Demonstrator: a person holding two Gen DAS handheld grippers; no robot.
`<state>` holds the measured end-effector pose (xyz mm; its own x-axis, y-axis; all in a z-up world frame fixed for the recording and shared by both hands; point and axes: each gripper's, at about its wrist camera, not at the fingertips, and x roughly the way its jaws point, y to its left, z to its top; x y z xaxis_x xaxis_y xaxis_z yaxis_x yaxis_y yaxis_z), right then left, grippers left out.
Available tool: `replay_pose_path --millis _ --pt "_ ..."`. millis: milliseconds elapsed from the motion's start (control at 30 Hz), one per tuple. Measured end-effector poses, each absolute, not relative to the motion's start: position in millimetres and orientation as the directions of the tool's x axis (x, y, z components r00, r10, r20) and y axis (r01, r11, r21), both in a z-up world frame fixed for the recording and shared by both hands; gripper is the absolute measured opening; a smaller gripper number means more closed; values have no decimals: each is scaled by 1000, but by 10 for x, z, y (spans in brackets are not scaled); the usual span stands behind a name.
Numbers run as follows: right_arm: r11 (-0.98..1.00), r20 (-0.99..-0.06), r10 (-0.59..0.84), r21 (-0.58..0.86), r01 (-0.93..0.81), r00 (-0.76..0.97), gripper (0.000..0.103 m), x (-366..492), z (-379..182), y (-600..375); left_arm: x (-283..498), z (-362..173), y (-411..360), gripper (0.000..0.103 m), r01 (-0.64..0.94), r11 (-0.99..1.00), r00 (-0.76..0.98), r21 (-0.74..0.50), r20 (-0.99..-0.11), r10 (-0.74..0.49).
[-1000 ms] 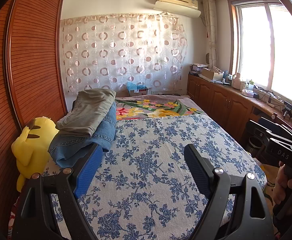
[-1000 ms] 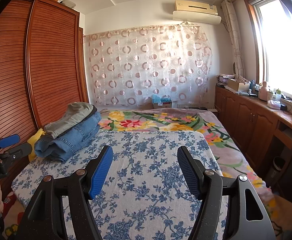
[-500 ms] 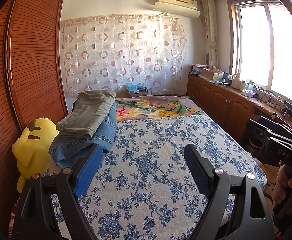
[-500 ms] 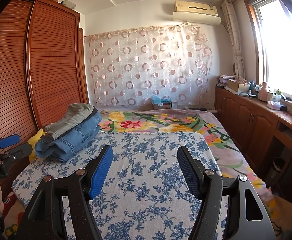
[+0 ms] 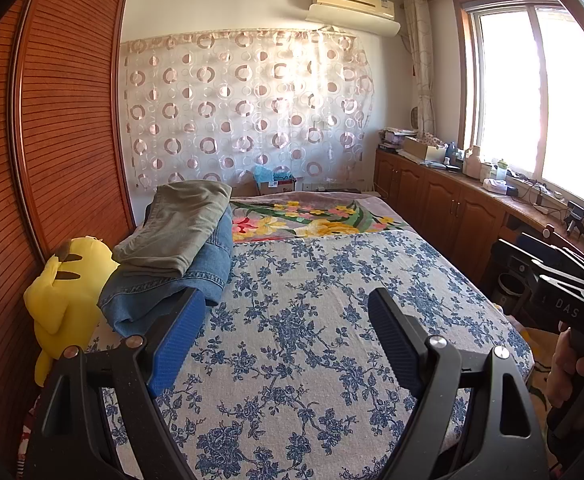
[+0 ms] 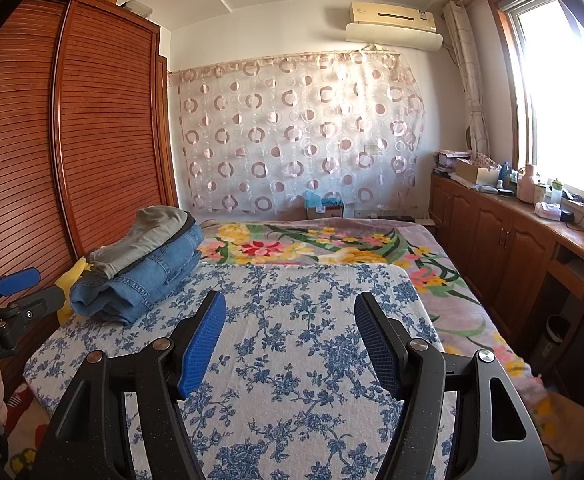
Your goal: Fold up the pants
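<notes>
Nearest, the left claw [image 5: 282, 320] and right claw [image 6: 290, 328] hang spread apart and empty over the blue-flowered bed [image 5: 312, 340]. Beyond, at its left edge beside a yellow plush toy [image 5: 64, 292], folded olive pants [image 5: 180, 228] lie on folded jeans [image 5: 196, 276], long axis running away toward the curtain [image 5: 244, 112]; the right claw's housing seems to read "DAS"

Yellow plush toy [image 5: 62, 300] partly hidden

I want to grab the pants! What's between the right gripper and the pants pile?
Only bare blue-flowered bedspread lies between the right gripper and the pants pile, in the right wrist view.
</notes>
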<state>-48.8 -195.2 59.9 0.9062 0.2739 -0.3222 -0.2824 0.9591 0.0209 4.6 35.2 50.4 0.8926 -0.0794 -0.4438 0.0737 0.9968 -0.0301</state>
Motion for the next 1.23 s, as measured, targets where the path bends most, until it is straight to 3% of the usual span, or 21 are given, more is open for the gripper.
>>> replay_pose_path --millis 1233 --pt "959 -326 275 22 -284 904 69 -476 572 -1965 14 562 342 84 77 997 896 -32 -435 -83"
